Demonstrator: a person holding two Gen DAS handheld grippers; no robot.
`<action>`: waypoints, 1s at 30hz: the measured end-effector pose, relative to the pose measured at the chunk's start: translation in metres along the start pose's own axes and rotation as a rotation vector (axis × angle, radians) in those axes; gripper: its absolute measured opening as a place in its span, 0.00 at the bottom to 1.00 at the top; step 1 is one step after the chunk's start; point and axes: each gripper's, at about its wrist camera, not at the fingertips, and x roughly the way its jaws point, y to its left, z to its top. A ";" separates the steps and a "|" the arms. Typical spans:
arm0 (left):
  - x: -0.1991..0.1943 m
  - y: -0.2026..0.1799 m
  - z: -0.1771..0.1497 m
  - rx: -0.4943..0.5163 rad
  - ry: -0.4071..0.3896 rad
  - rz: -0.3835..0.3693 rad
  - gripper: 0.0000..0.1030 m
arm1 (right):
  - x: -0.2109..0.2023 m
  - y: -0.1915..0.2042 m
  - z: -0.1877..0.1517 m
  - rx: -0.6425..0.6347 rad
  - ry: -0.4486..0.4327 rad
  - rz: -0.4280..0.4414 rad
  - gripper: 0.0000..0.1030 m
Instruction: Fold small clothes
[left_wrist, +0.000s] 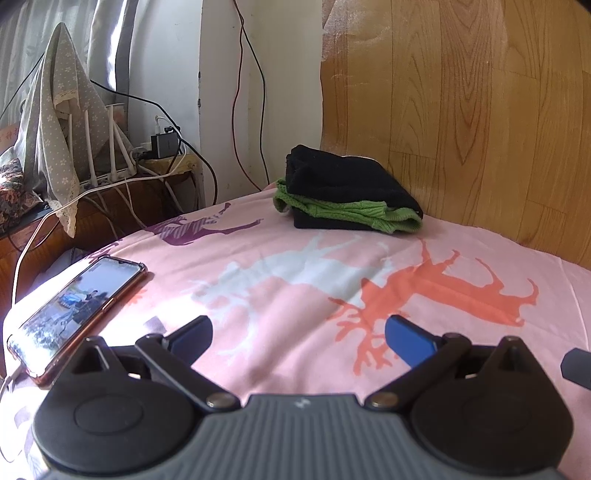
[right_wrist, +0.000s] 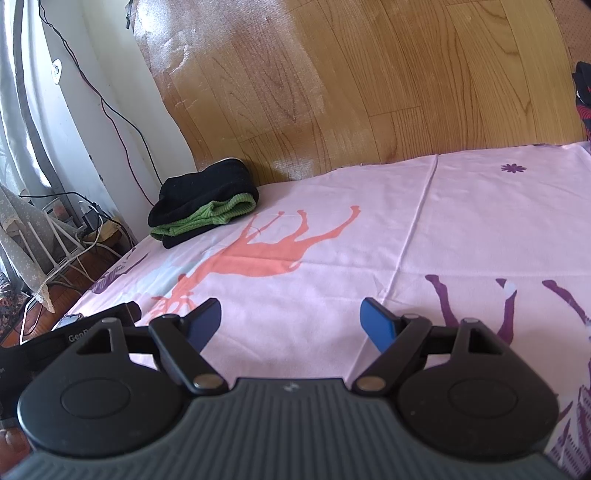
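A stack of folded clothes (left_wrist: 347, 192), black pieces with a green knitted one between them, lies at the far side of the pink sheet (left_wrist: 280, 258) against the wooden wall. The right wrist view shows the same stack (right_wrist: 203, 206) at the far left corner. My left gripper (left_wrist: 297, 336) hovers low over the sheet, open, blue pads wide apart and nothing between them. My right gripper (right_wrist: 291, 321) is likewise open and empty over the sheet, well short of the stack. The left gripper's black body (right_wrist: 85, 332) shows at the right view's left edge.
A phone (left_wrist: 77, 310) with a lit screen lies on the sheet's left edge, cabled. Beyond the bed's left side are a power strip, chargers and tangled cables (left_wrist: 155, 155), and a draped grey cloth (left_wrist: 55, 122). A dark red-patterned garment (right_wrist: 583, 96) hangs at the far right.
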 end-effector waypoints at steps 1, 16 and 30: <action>0.000 0.000 0.000 0.002 0.002 0.000 1.00 | 0.000 0.000 0.000 0.001 -0.001 -0.001 0.82; 0.003 0.000 0.001 0.021 0.015 0.009 1.00 | 0.000 0.000 0.000 0.001 0.001 0.000 0.82; 0.007 0.000 0.002 0.035 0.025 0.044 1.00 | 0.001 0.000 -0.001 0.003 0.003 0.001 0.82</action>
